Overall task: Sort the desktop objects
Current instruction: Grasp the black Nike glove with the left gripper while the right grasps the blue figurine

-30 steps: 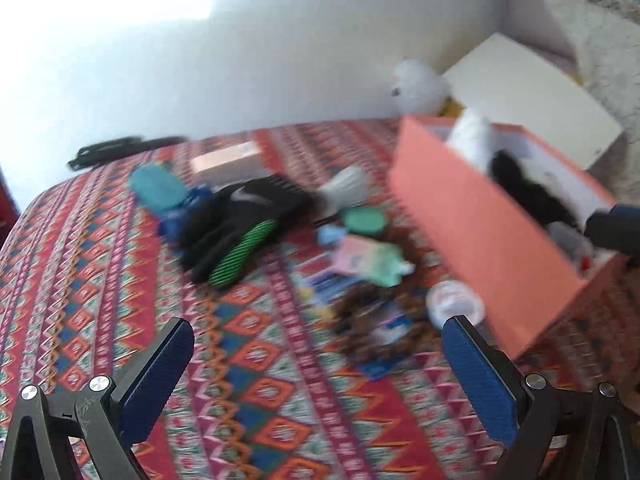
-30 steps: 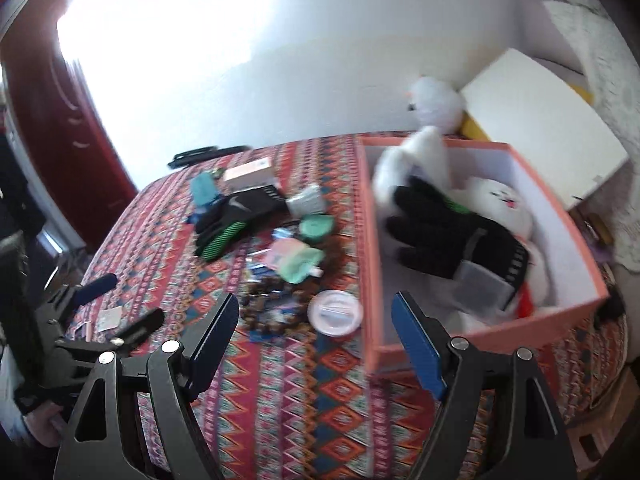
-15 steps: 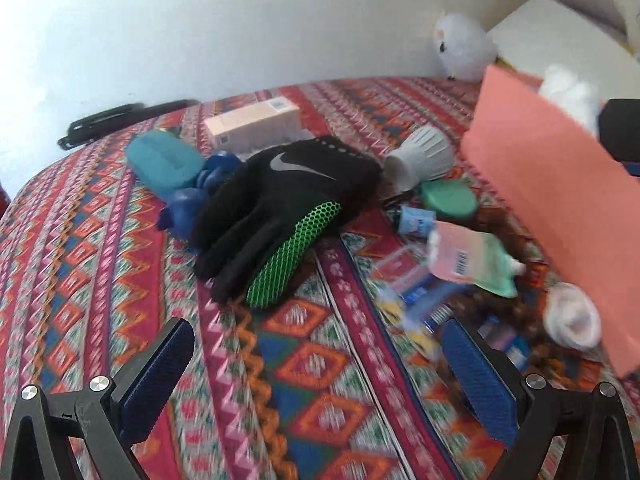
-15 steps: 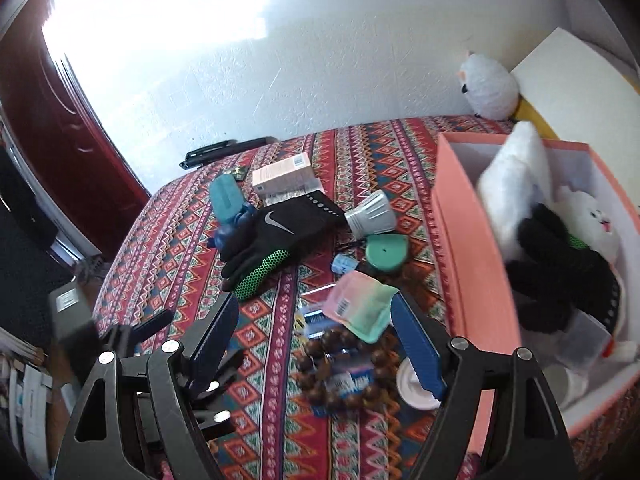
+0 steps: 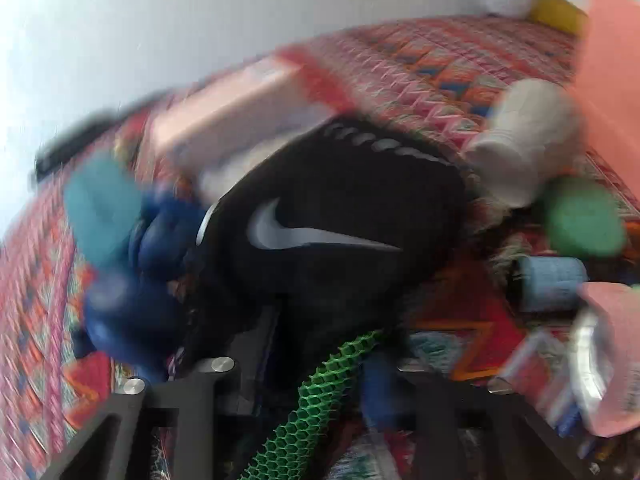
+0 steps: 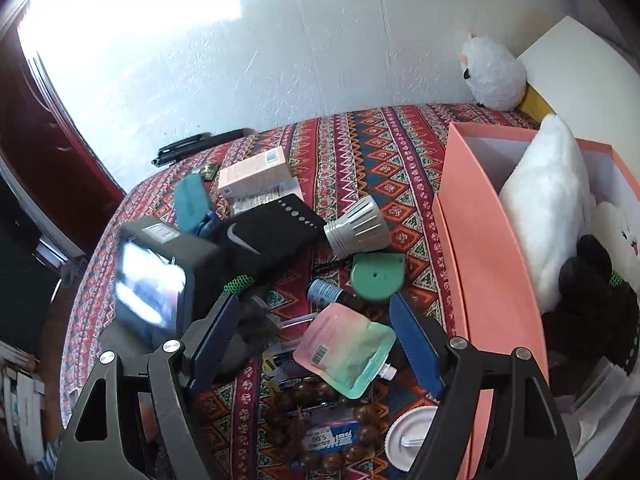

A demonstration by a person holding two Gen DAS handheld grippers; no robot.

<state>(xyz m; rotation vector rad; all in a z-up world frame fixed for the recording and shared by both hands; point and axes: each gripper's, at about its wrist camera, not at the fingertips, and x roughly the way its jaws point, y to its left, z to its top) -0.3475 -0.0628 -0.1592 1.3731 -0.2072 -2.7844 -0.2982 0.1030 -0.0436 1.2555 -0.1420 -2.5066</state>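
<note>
A black glove [image 5: 340, 208] with a white swoosh and green mesh fingers lies on the patterned cloth [image 6: 360, 152], left of the pile. My left gripper [image 5: 320, 344] is shut on the glove's green-and-black fingers; the left wrist view is blurred. In the right wrist view the left gripper's camera body [image 6: 156, 276] sits over the glove [image 6: 276, 228]. My right gripper [image 6: 314, 304] is open, nothing between its fingers, hovering over a pastel pouch [image 6: 344, 352]. The orange box [image 6: 480, 248] at the right holds a white plush [image 6: 548, 208] and a second black glove [image 6: 588, 292].
Around the glove lie a pink carton [image 6: 256, 172], a teal case [image 6: 192, 200], a bulb [image 6: 356, 228], a green lid [image 6: 376, 276] and a small blue bottle [image 6: 324, 290]. Nearer lie brown beads [image 6: 292, 404] and a white lid [image 6: 408, 436]. A white plush toy [image 6: 494, 76] sits by the wall.
My left gripper dropped forward onto the black glove and went from wide open to shut on its fingers. My right gripper swung left from the box toward the pile, staying open.
</note>
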